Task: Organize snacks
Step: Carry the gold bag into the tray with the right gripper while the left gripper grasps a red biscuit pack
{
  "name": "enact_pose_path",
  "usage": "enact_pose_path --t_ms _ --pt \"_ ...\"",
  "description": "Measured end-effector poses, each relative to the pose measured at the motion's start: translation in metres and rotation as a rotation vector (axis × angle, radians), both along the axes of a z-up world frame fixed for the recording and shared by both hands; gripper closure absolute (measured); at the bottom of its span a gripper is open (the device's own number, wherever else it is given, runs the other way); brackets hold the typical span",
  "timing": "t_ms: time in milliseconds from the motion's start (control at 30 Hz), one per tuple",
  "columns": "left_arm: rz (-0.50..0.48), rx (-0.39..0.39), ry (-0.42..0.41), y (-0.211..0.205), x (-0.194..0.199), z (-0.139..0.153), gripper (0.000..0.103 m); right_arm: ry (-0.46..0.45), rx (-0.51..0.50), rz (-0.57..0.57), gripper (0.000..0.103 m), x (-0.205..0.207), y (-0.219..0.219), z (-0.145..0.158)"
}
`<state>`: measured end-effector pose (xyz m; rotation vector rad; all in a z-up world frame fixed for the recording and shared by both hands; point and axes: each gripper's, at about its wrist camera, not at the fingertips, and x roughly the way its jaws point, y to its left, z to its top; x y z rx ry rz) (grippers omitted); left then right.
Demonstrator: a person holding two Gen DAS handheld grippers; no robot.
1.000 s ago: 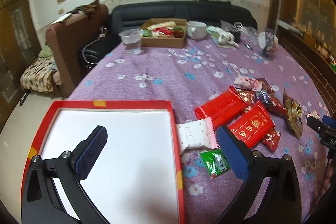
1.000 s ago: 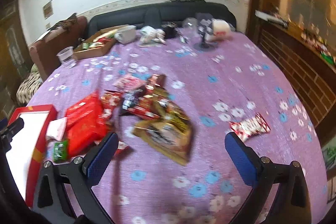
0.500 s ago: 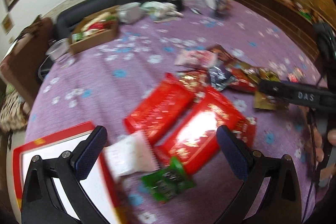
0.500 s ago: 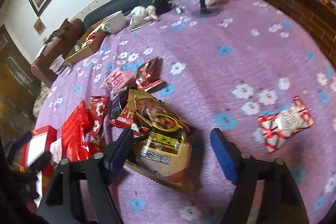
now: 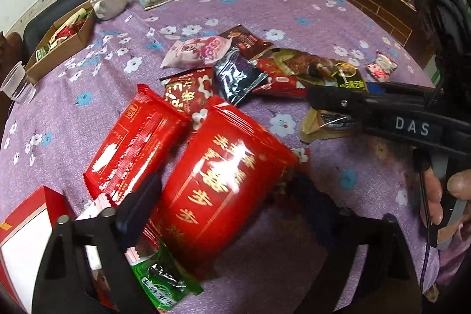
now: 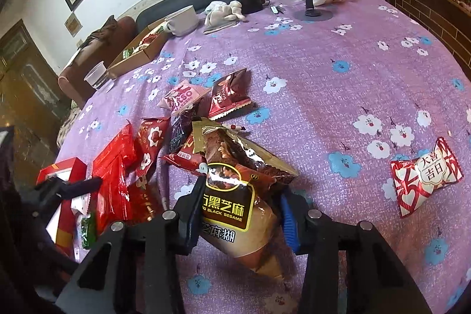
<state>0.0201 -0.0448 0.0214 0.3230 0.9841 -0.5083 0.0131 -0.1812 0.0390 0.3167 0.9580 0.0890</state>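
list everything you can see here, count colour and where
large packets: two, red, near the left gripper
box: one, red rim, white inside, table's near left edge
green sachet: one, beside the box
black sesame bag: one, gold-brown, between the right gripper's fingers
small packets: several, pink, maroon, dark, red, mid-table pile
sweet wrapper: one, red-white, alone at right
cardboard tray: one, brown, far left
bowl: one, white, far edge
plastic cup: one, clear, by the tray
tablecloth: purple, floral
left gripper: black, open around a red packet
right gripper: black, blue pads, closing on the bag
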Motion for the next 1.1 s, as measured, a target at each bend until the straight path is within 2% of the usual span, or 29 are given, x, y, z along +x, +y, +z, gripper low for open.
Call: enact_pose_path --t_ms 67,233,333,367,400,467,633,767,867,1000,1100 --pt "-0.024 -0.014 -0.002 0.0 -0.006 0.001 0.039 0.002 0.024 -0.006 0.06 -0.001 -0.004 0.0" --pt "-0.025 -0.032 0.005 0.004 -0.019 0.001 0.049 -0.002 0.066 -0.013 0.06 -0.003 -0.008 0.001" --pt "-0.008 -0.069 0.014 0.012 -0.025 0.004 0.059 -0.022 0.082 -0.011 0.061 -0.006 -0.009 0.004" --pt "0.001 -0.088 0.018 0.015 -0.028 0.006 0.064 -0.029 0.084 -0.009 0.061 -0.007 -0.008 0.004" --pt "0.009 -0.109 0.015 0.019 -0.032 0.009 0.075 -0.039 0.088 -0.009 0.061 -0.008 -0.009 0.005" --pt "0.016 -0.146 -0.004 0.027 -0.041 0.017 0.082 -0.062 0.101 -0.005 0.061 -0.012 -0.008 0.008" --pt "0.076 -0.238 -0.005 0.055 -0.057 0.029 0.089 -0.087 0.193 0.037 0.061 -0.022 -0.001 0.009" --pt "0.143 -0.304 -0.02 0.087 -0.077 0.042 0.092 -0.136 0.204 0.105 0.061 -0.032 0.021 0.019" --pt "0.219 -0.345 -0.043 0.122 -0.094 0.051 0.092 -0.147 0.247 0.171 0.061 -0.04 0.046 0.025" --pt "0.325 -0.352 -0.08 0.167 -0.108 0.057 0.091 -0.149 0.285 0.269 0.062 -0.046 0.095 0.031" --pt "0.368 -0.443 -0.086 0.204 -0.121 0.061 0.091 -0.143 0.32 0.345 0.062 -0.047 0.135 0.034"
